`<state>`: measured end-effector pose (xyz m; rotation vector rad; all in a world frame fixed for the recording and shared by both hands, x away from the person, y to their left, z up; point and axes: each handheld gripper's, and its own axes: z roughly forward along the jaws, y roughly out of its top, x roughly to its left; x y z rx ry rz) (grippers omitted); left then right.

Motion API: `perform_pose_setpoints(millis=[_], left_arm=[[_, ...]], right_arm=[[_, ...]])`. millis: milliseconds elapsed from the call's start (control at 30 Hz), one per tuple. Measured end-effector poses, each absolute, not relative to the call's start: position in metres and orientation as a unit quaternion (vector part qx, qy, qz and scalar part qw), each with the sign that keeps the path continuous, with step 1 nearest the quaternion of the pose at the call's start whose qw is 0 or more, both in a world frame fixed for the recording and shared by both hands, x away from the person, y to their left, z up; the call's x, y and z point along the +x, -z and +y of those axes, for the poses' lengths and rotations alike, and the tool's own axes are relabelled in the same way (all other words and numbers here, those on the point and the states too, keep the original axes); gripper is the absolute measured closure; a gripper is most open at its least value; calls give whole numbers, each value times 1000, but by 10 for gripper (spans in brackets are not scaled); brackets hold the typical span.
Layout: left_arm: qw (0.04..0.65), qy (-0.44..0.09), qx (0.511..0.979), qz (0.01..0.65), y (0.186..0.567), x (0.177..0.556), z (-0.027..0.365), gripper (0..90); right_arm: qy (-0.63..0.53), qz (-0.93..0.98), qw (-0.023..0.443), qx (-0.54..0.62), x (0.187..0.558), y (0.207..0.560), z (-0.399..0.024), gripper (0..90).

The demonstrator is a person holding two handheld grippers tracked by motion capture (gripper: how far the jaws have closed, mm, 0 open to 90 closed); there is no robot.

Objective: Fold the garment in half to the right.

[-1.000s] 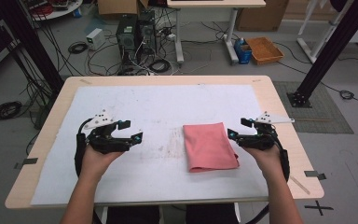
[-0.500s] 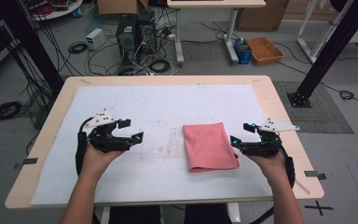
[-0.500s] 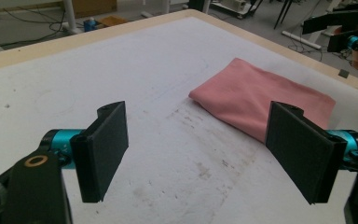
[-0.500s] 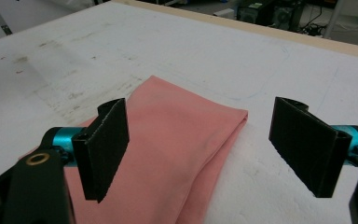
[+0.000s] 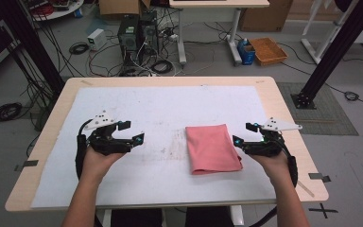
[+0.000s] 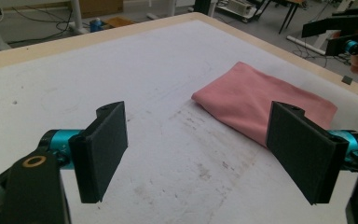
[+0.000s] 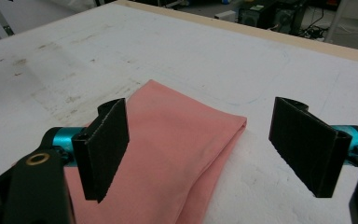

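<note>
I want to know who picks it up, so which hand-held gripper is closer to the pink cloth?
Right. The right hand-held gripper hangs beside the right edge of the folded pink cloth, jaws open. The left hand-held gripper sits well off to the cloth's left over the white mat, also open.

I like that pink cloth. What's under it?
The pink cloth lies folded flat on the white table cover. The cover shows all around it; whatever lies beneath or inside its fold is hidden.

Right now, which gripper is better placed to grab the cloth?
Right. The right gripper sits open just off the pink cloth's edge, which lies under its jaws in its own view. The left gripper, also open, is farther off across bare mat.
</note>
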<state>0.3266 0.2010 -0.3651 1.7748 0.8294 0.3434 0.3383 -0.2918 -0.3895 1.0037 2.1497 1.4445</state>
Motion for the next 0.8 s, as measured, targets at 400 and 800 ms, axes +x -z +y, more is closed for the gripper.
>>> perform_pose_setpoints(millis=[400, 800], left_arm=[[543, -142, 750, 350, 367, 329, 201, 209], [546, -139, 748, 350, 370, 326, 207, 209]], right_arm=[[-509, 761, 175, 361, 344, 393, -286, 200], [-512, 756, 178, 368, 342, 390, -287, 200]])
